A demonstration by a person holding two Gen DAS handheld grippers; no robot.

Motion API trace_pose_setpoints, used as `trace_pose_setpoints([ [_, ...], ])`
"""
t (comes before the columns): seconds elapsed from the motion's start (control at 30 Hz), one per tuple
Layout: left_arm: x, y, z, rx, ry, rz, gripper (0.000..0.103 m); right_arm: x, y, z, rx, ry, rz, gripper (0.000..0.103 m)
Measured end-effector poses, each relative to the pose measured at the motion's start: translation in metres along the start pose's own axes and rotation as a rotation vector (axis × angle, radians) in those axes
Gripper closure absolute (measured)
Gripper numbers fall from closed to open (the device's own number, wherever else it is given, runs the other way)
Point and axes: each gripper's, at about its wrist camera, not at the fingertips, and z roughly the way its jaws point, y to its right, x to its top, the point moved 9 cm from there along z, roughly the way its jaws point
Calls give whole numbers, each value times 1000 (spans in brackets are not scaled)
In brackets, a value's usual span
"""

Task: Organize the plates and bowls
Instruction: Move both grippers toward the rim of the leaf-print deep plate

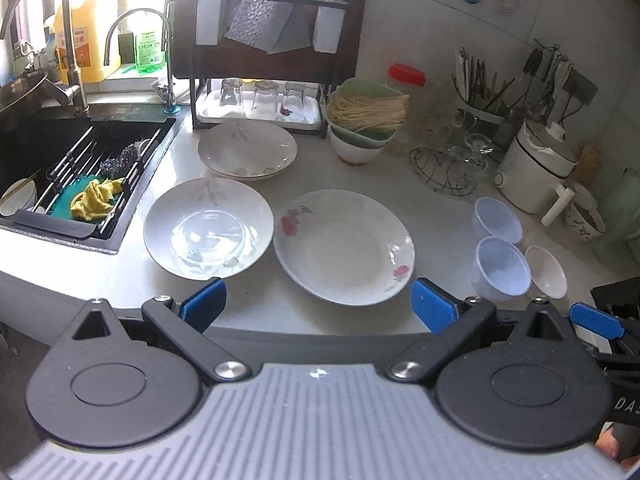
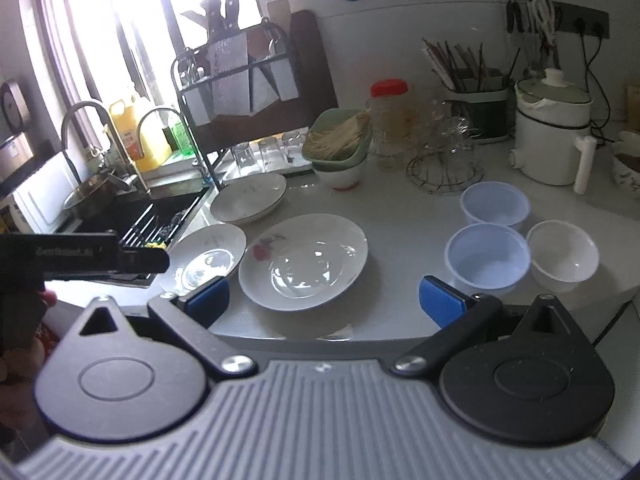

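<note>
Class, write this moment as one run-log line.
left gripper: open, empty | right gripper: open, empty | three plates, three small bowls apart on counter | stacking not started

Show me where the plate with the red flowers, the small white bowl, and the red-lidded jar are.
Red-flowered plate (image 1: 344, 246), left wrist view, bare centre.
Small white bowl (image 2: 564, 252), right wrist view, inner wall.
Red-lidded jar (image 2: 389, 88), right wrist view, its lid.

A home kitchen. A dark sink (image 1: 80, 168) with two curved taps (image 1: 140, 40) is set into a pale worktop (image 1: 360, 172). Behind it stand a dish rack (image 1: 264, 52) with upturned glasses (image 1: 264, 98), a holder of chopsticks (image 1: 480, 84), a lidded white pot (image 1: 540, 168), and bottles of oil and detergent (image 1: 150, 46) on the windowsill.
</note>
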Motion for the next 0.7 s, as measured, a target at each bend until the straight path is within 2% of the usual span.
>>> trace_pose_setpoints([
  [0.53,44,-72,50,6,-20,8,2,18,-49,71,25,-28,-10,2],
  [0.7,54,-97,68,0,-28,-14,2,22,-60,94,32,-56,-13,11],
])
